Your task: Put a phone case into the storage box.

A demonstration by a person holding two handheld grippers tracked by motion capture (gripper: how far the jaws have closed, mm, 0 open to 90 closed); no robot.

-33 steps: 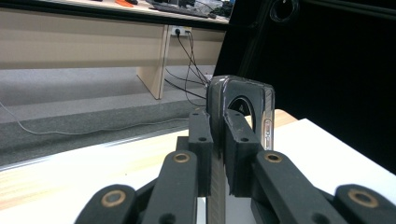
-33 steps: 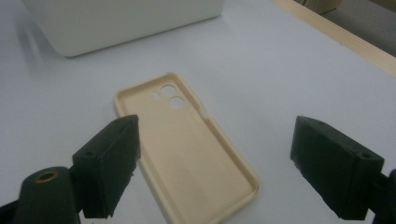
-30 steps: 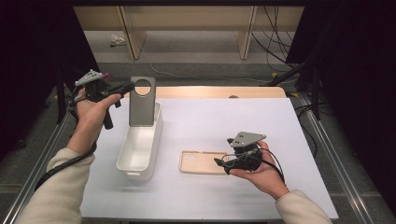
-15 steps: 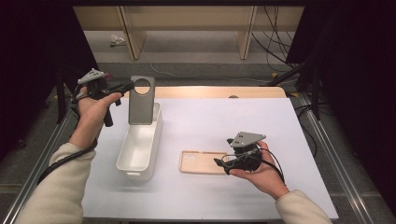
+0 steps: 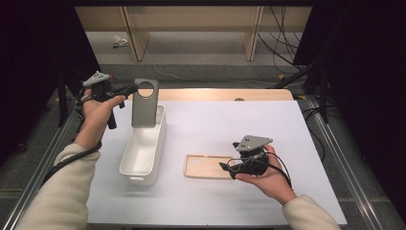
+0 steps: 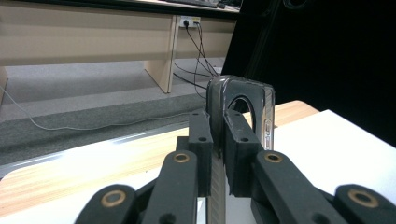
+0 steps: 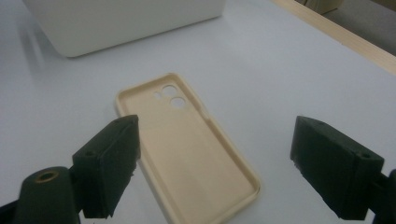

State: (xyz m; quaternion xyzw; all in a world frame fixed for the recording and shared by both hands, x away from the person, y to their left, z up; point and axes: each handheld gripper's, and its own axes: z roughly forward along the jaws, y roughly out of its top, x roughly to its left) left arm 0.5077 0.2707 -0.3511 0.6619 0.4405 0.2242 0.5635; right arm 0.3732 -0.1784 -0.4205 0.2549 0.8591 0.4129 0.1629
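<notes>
The grey case was held upright over the far end of the white bin, clamped edge-on by the left gripper. In the left gripper view the jaws were seen pinched tight on one side wall of the case, near the camera-hole end, w/ the big round cutout just past the pads. The lower end of the case looked to be at or just inside the bin rim, though contact couldn't be told.

The right gripper was parked near the beige case, which lay flat, open side up, on the white table just right of the bin. Its jaws were spread wide & nothing was held; in the right gripper view the beige case was seen between and beyond the pads, untouched.

Handling, as a guess: both cases were prob. very light, thin & a bit flexy, soft plastic or silicone-ish. A side wall was likely to bow if squeezed hard, so a rim grip near a corner, where it's stiffer, was judged safest. Not fragile, so a short drop into the bin shouldn't hurt. The grey one looked semi-glossy, so some slip or swing in the pads was possible since it was hung from one edge. For the beige one, one pad inside & one outside a long wall would prob. be needed, as it lay flush w/ the table.
</notes>
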